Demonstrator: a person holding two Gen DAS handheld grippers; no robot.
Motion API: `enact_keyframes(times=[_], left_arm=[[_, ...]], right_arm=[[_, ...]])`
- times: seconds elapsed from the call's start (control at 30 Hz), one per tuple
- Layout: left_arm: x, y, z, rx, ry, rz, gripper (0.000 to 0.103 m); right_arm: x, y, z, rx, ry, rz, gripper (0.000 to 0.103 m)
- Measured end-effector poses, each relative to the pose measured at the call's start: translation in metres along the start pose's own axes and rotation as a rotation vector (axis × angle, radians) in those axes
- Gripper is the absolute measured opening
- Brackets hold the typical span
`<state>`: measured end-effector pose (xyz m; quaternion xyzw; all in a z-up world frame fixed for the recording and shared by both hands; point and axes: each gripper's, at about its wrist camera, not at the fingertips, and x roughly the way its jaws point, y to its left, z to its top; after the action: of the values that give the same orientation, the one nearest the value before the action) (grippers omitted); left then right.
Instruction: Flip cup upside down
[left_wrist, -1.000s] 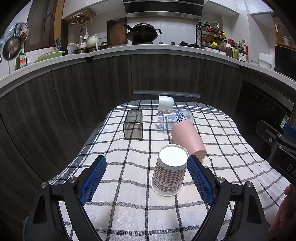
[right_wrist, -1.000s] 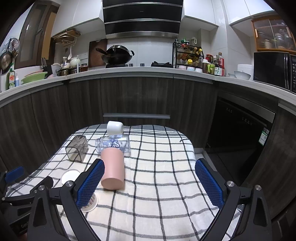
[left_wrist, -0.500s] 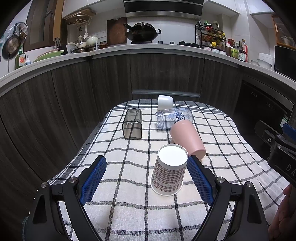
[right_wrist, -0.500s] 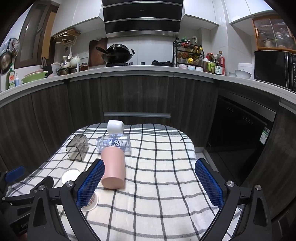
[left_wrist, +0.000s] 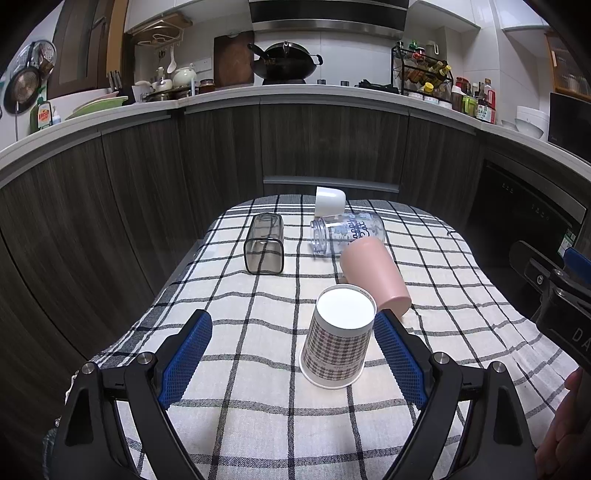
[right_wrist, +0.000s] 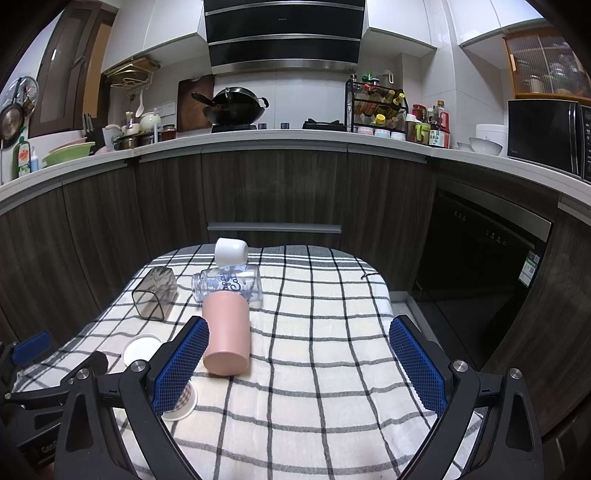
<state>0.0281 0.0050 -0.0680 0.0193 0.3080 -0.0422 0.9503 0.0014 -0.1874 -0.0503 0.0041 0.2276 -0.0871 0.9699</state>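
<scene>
A checked paper cup (left_wrist: 338, 338) stands upside down on the checked tablecloth (left_wrist: 258, 424), between the open fingers of my left gripper (left_wrist: 293, 356), nearer the right finger and untouched. A pink cup (left_wrist: 375, 278) lies on its side just behind it. In the right wrist view the pink cup (right_wrist: 226, 334) lies ahead left, and the paper cup (right_wrist: 142, 349) is partly hidden behind the left finger. My right gripper (right_wrist: 295, 363) is open and empty above the cloth.
A smoky square cup (left_wrist: 264, 249), a clear printed jar (left_wrist: 347, 234) and a white cup (left_wrist: 328, 201) lie on their sides at the far end. Dark cabinets (left_wrist: 325, 147) stand beyond the table. The right gripper's body (left_wrist: 554, 291) shows at the right edge.
</scene>
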Motion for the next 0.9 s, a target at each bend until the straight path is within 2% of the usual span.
enact_keyframes(times=[0.9], left_arm=[[0.0011,0.0023,0.0012,-0.018,0.009,-0.001,0.091]], right_arm=[[0.0000,0.0013,0.0000,0.003,0.004,0.002,0.098]])
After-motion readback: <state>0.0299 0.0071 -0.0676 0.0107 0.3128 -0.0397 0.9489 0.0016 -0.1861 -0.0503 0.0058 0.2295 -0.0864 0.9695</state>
